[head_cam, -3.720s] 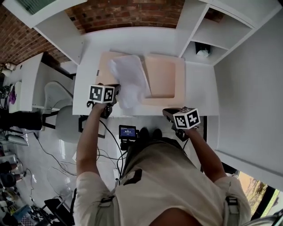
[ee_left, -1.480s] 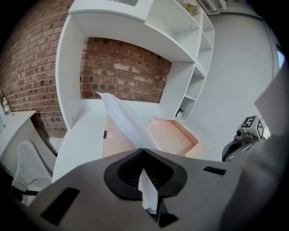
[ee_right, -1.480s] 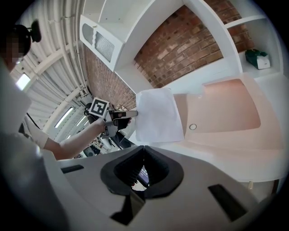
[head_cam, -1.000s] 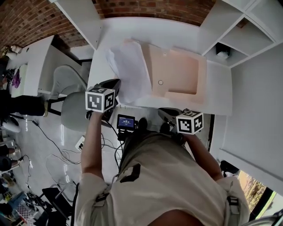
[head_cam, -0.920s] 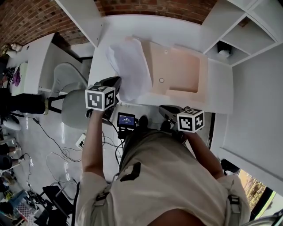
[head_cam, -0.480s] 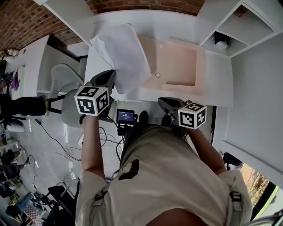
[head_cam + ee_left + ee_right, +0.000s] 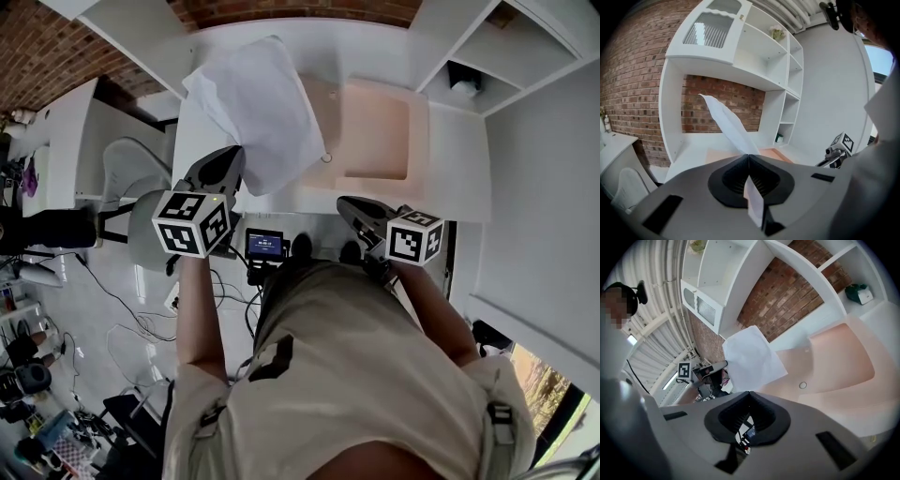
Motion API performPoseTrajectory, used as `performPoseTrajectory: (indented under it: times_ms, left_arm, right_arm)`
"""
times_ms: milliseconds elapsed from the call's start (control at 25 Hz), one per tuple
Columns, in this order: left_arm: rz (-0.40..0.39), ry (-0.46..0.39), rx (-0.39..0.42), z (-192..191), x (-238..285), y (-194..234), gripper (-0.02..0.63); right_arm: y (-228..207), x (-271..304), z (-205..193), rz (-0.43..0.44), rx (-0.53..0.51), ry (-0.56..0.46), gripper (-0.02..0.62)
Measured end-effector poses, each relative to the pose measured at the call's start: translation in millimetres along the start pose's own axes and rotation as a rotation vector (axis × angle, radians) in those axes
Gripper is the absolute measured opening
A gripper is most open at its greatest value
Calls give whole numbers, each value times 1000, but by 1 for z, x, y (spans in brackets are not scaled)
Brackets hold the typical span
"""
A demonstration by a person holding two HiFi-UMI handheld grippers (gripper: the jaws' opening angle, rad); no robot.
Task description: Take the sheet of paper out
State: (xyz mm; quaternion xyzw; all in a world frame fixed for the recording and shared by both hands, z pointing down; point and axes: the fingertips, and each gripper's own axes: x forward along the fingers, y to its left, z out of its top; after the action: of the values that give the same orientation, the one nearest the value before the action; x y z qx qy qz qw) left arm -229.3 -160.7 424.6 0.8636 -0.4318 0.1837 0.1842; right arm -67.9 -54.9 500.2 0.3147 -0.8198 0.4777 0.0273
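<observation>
**Sheet lifted in the left fingers**

The fingers of the left gripper (image 7: 748,156) pinch one edge of the sheet of paper (image 7: 258,108), held up over the table's (image 7: 450,178) left edge. The fingers of the right gripper (image 7: 750,393) meet on nothing near the front edge. The peach folder (image 7: 375,131) lies open; the sheet hides its left part.

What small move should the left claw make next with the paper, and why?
Probably pull leftward, off the peach folder: the left claw is shut on the sheet of paper, which hangs lifted, yet one corner overlaps the folder in the head view.
</observation>
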Motion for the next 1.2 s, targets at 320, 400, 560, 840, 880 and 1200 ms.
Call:
performPoseTrajectory:
  times_ms: [320, 400, 560, 840, 880, 1200]
  left_arm:
    - [-18, -47, -14, 8, -8, -7, 15]
    - [-22, -46, -17, 7, -7, -8, 15]
    - [-33, -33, -9, 3, -4, -10, 15]
    - [-57, -27, -2, 0, -2, -8, 15]
    - [-58, -25, -1, 0, -2, -7, 15]
    - [-75, -13, 10, -6, -4, 8, 15]
  right_arm:
    - [9, 2, 4, 22, -44, 4, 25]
    - [10, 4, 5, 21, -57, 8, 25]
    - [13, 7, 4, 21, -77, 26, 25]
    - [12, 10, 5, 1, -73, 19, 25]
    - [13, 12, 4, 1, -73, 18, 25]
    - [19, 26, 3, -7, -68, -2, 25]
